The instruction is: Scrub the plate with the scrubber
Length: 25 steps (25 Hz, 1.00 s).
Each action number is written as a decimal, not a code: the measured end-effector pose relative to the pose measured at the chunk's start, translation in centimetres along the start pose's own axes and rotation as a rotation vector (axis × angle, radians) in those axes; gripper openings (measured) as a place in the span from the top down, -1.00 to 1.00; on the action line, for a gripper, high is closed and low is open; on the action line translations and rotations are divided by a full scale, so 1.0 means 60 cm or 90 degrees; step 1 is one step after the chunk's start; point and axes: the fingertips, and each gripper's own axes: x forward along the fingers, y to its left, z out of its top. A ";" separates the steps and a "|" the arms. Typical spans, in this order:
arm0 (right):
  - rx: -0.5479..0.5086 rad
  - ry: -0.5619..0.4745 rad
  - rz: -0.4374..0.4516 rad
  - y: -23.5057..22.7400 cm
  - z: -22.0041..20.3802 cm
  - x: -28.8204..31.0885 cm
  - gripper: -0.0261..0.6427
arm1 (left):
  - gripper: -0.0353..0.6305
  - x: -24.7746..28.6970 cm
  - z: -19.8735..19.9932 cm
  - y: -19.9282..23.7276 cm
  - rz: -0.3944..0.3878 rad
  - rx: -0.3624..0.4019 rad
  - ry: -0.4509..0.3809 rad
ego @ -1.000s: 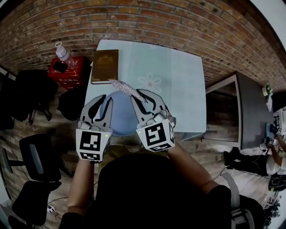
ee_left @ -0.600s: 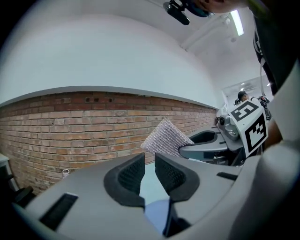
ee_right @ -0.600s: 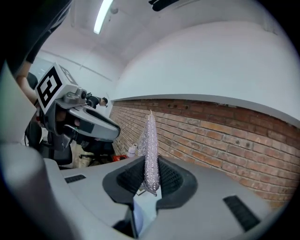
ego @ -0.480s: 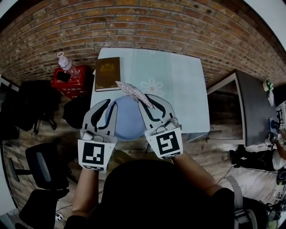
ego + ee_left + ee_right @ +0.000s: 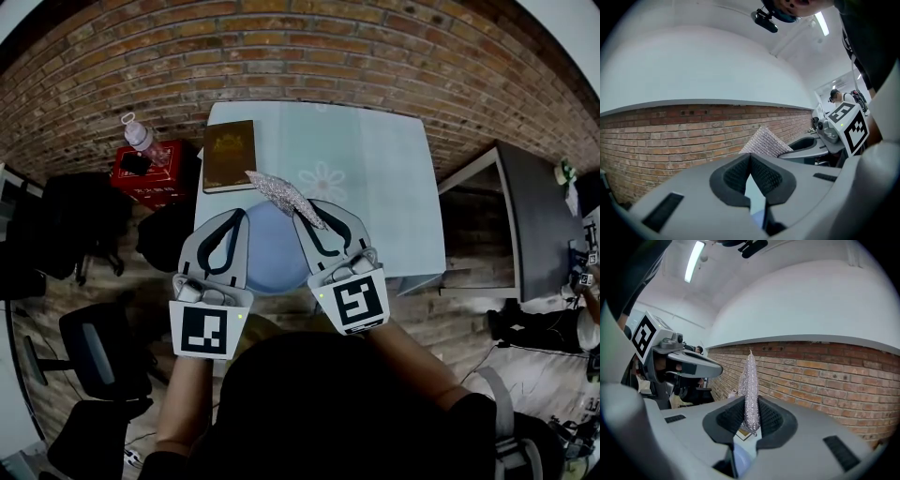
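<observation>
The scrubber was gripped by the right gripper. The jaws of the left gripper had just been closed on nothing. The plate was seen on the table between them.

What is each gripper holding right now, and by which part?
Right gripper pinches the silver scrubber by one end; left gripper has just closed its jaws on nothing.

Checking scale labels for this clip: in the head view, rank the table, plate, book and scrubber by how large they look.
1. table
2. plate, partly covered
3. book
4. scrubber, a thin strip; it is raised nearer the camera, so it looks larger than it is
</observation>
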 end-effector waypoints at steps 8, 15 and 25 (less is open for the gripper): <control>-0.030 -0.001 -0.006 0.005 0.002 -0.010 0.69 | 0.82 -0.015 0.001 -0.007 0.007 0.001 -0.002; -0.035 -0.008 0.001 0.012 0.002 -0.016 0.69 | 0.82 -0.025 -0.002 -0.005 0.020 -0.003 0.003; -0.021 -0.003 0.007 0.024 0.000 -0.017 0.69 | 0.82 -0.034 -0.006 0.003 0.031 -0.008 0.004</control>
